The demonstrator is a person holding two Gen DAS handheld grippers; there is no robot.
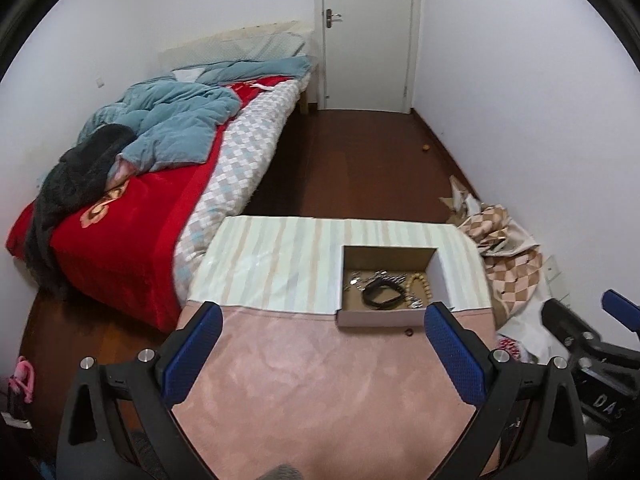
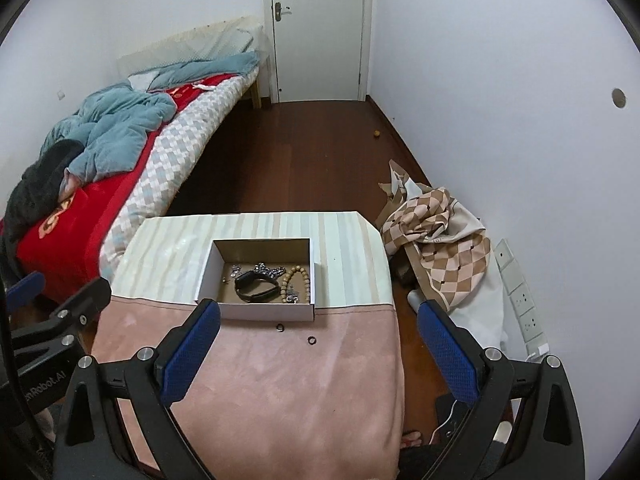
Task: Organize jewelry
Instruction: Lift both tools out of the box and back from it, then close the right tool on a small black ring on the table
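Note:
A shallow cardboard box [image 2: 208, 264] [image 1: 380, 318] sits on the table where the striped cloth meets the pink cloth. It holds a black band [image 2: 256, 286] [image 1: 382, 294], a wooden bead bracelet [image 2: 298, 276] [image 1: 422, 284] and a silver chain [image 2: 268, 268]. Two small dark rings [image 2: 280, 327] [image 2: 311, 340] lie on the pink cloth in front of the box; one ring shows in the left wrist view [image 1: 409, 333]. My left gripper [image 1: 322, 320] and right gripper [image 2: 318, 320] are both open and empty, held above the pink cloth short of the box.
The table [image 2: 280, 380] stands between a bed [image 1: 132, 232] with red and blue covers on the left and a white wall on the right. Checked fabric [image 2: 436, 220] lies heaped on the floor by the wall. A closed door [image 2: 316, 28] is at the far end.

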